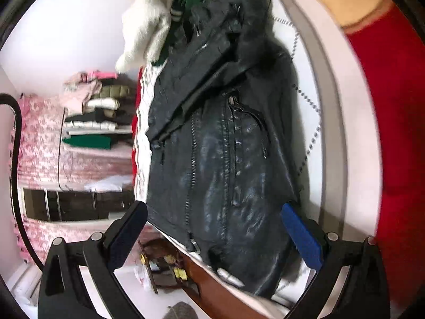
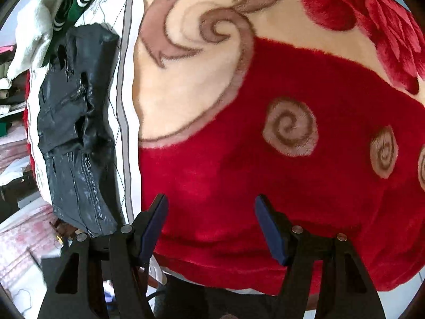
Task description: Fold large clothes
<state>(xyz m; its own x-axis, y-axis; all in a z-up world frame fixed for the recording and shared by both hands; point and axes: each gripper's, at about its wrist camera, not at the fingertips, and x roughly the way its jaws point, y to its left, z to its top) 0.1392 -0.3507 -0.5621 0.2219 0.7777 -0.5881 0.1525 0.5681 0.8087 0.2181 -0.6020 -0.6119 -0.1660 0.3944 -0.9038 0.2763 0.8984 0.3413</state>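
- Left claw point(image 1: 213, 216) I hold spread wide above the black leather jacket point(image 1: 225, 138), gripping nothing.
- Right claw point(image 2: 211, 219) gapes empty over the red blanket point(image 2: 239, 180).
- Jacket lies spread on the bed point(image 1: 329, 122).

no readable text, no labels, no brand marks, no numbers on anything in view

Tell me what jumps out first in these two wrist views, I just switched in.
The black leather jacket dominates the left wrist view, lying on the white quilted sheet with the left gripper open over its lower part. The right wrist view is filled by a red plush blanket with tan swirls, under the open right gripper. A white and green clothes heap sits beyond the jacket's collar.
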